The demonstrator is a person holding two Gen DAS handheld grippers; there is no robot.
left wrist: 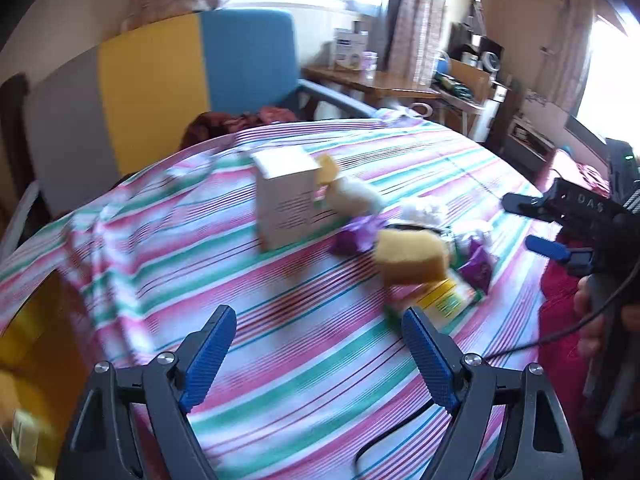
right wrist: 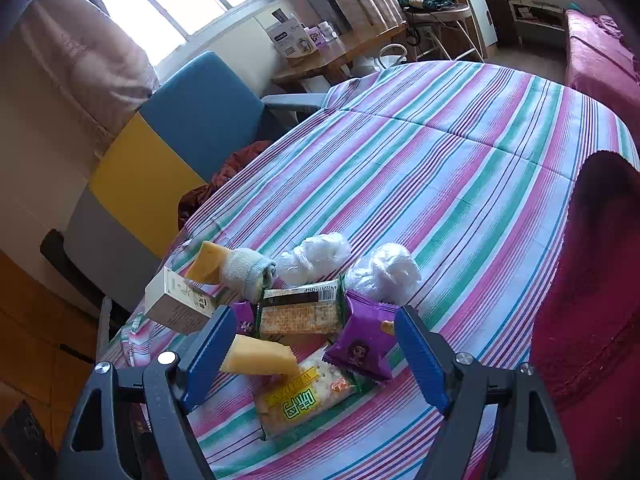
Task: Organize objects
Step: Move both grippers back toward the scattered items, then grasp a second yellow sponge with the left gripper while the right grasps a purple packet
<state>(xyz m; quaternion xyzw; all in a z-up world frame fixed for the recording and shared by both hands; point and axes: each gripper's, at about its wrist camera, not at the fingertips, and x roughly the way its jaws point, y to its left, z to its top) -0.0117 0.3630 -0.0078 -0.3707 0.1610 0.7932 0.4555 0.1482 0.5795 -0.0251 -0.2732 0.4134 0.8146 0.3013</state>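
Several small items lie heaped on the striped sheet [right wrist: 460, 160]: a white box [right wrist: 176, 304], two yellow sponges [right wrist: 260, 356] [right wrist: 206, 268], a rolled grey-white sock [right wrist: 250, 274], a cracker packet [right wrist: 300, 314], a purple snack packet [right wrist: 358, 346], a green-yellow packet [right wrist: 304, 400] and two crumpled plastic bags [right wrist: 382, 272]. My right gripper [right wrist: 316, 314] hangs open just above the heap, touching nothing. In the blurred left wrist view the box [left wrist: 286, 196] and a sponge [left wrist: 412, 258] lie ahead. My left gripper [left wrist: 318, 316] is open over bare sheet, with the packet [left wrist: 448, 300] beside its right finger.
A blue, yellow and grey padded panel [left wrist: 160, 80] stands behind the bed. A wooden desk [left wrist: 360, 80] with boxes is further back. A red blanket [right wrist: 592, 280] borders the sheet on the right. A black cable [left wrist: 400, 428] crosses the sheet, and a hand [left wrist: 588, 320] holds the right gripper [left wrist: 528, 224].
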